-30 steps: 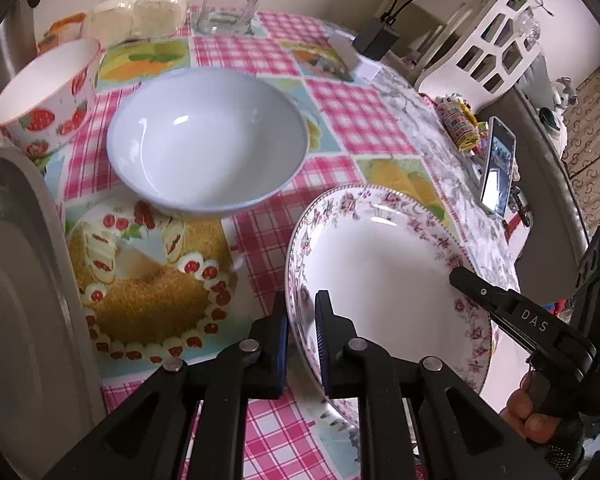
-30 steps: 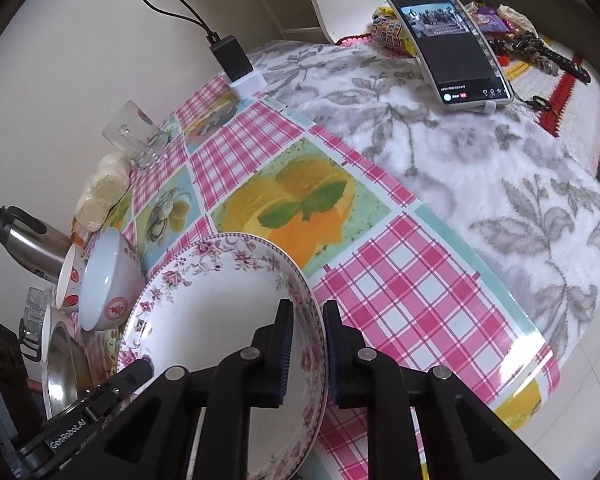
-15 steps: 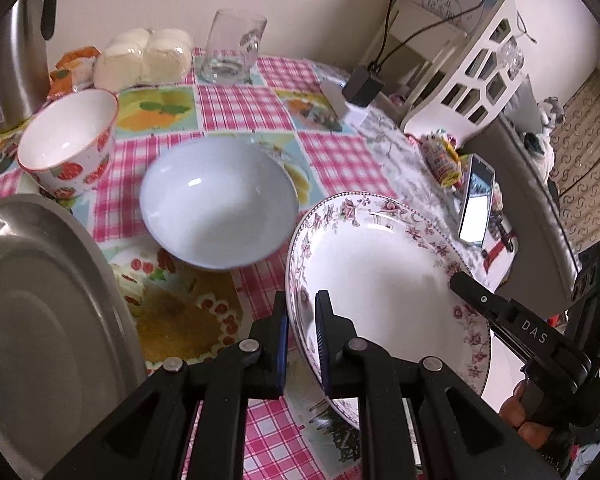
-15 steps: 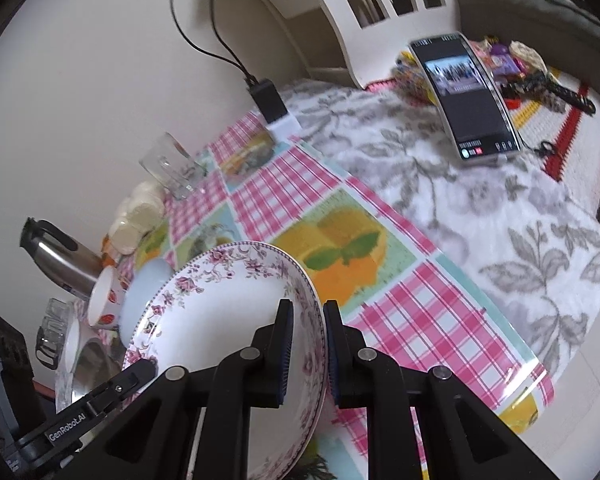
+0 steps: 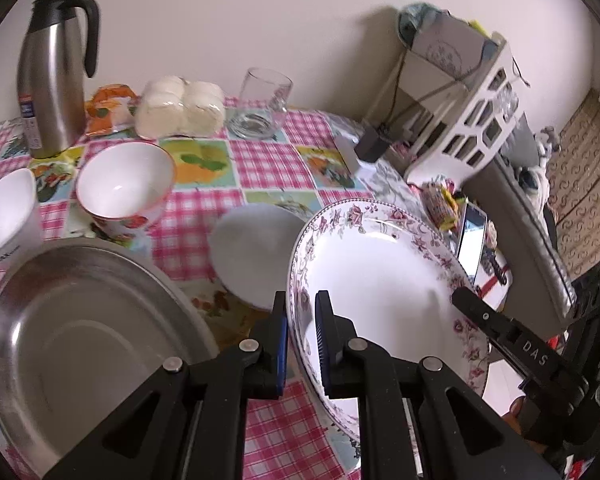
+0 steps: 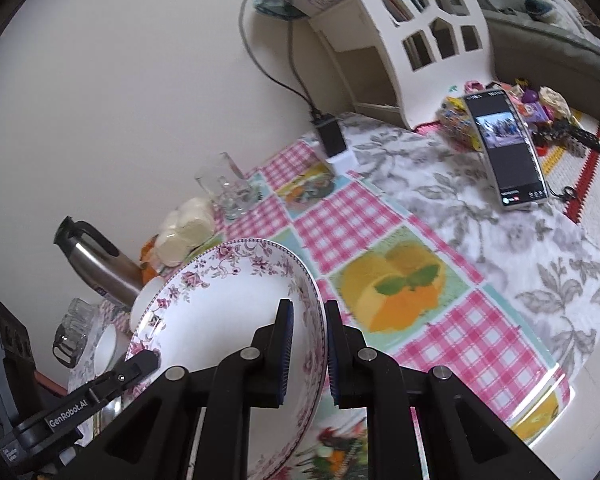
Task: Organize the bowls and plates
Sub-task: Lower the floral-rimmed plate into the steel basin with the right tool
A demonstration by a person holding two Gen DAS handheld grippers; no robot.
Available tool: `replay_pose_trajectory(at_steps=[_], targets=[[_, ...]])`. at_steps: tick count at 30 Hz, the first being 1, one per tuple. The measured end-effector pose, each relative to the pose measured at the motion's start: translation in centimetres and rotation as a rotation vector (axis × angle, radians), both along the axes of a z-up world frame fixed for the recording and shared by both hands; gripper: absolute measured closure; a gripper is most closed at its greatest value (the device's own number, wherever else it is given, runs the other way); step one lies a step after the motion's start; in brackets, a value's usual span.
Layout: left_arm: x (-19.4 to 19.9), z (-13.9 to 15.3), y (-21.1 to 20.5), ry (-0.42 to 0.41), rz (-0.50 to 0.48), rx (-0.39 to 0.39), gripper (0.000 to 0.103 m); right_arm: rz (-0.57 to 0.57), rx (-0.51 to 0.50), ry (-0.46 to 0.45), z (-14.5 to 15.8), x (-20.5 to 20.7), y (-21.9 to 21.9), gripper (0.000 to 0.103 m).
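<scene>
Two grippers clamped on one floral plate [image 5: 380,272], held tilted above the table's near edge.

Left wrist view: left gripper [image 5: 301,340] pinched narrow on the plate's left rim, right gripper [image 5: 466,298] gripping the opposite rim. Steel tray [image 5: 60,320] at the near left corner; blue bowl [image 5: 256,252] between tray and plate, on the checked cloth [image 5: 196,216]. Strawberry bowl [image 5: 124,184] and white bowl [image 5: 4,208] farther left. Flask [image 5: 54,68], buns [image 5: 180,108] and glass [image 5: 262,104] along the far edge by the wall.

Right wrist view: right gripper [image 6: 306,354] closed narrow on the plate's [image 6: 228,304] right rim, left gripper [image 6: 140,364] on the other side. Phone [image 6: 508,148] on the grey floral cloth [image 6: 480,208] toward the right edge.
</scene>
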State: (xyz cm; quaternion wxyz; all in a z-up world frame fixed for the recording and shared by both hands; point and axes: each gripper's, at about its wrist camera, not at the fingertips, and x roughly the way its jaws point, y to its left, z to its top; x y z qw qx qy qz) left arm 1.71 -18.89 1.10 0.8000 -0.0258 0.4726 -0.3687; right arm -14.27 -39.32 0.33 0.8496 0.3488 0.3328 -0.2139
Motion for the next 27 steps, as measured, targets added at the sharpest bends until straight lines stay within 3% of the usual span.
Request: replay_pose_trajectory(at_steps=[16,27], targets=[[2.8,1.6,7.0,-0.041,0.092,-0.005,0.09,0.083,0.013,-0.057,1.2,4.3,6.1,0.086],[4.8,1.4,12.2,-0.003,0.177,-0.025,0.09,0.168,-0.003,-0.035,0.9,7.2,10.5,0.086]])
